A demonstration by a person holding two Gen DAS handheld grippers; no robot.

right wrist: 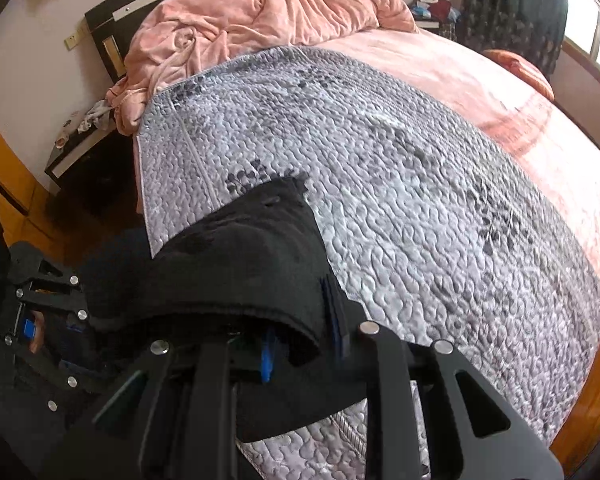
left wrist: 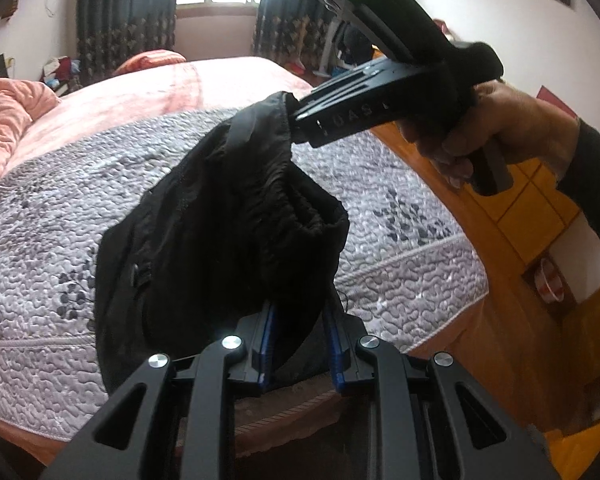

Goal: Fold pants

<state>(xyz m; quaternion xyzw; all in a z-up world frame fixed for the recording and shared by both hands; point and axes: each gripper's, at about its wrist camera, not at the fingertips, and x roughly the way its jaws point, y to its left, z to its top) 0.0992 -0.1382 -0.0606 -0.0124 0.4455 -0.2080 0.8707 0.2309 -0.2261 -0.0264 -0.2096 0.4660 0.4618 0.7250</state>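
From my left wrist view, my left gripper [left wrist: 300,344] was clamped on the one pair of black pants [left wrist: 228,216], hung over the grey quilt [left wrist: 400,208], and only here my right hand [left wrist: 496,132] showed, angling my right gripper [left wrist: 296,120] down-left onto the waistband. From my right wrist view, that gripper [right wrist: 304,340] pinched the pants [right wrist: 240,264] at the quilt's [right wrist: 420,200] near left, with the pink blanket [right wrist: 268,12] heaped at the far end.

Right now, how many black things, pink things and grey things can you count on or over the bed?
Black: 3 (pants, left tool, right tool)
Pink: 2 (crumpled blanket, bed cover)
Grey: 1 (quilted spread)
Total: 6
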